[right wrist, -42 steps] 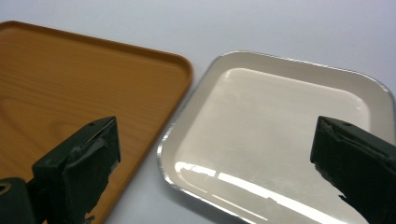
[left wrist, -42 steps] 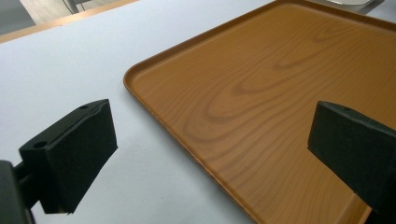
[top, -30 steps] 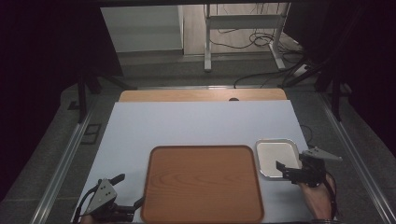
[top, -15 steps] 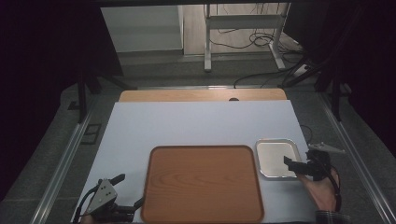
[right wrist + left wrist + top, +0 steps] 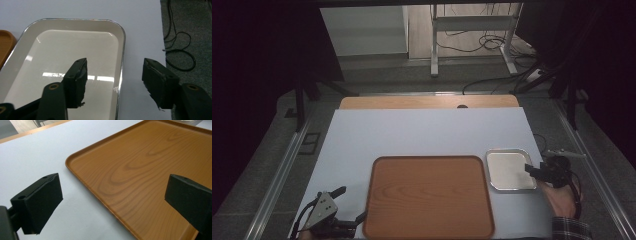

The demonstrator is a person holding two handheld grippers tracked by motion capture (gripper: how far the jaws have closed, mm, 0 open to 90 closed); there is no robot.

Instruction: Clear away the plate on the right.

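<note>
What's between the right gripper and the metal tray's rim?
Nothing visible. The right gripper is open, its jaws straddling the near rim of the metal tray, one over the tray's inside, the other over the white table. The tray is empty.

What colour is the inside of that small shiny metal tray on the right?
Glossy off-white, inside a silvery rim; the small rectangular metal tray shows best in the right gripper view.

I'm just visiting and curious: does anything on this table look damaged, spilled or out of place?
Nothing is spilled or askew: the wooden tray and the small metal tray lie flat and empty. One oddity: the right gripper has black pads with frayed, ragged edges.
</note>
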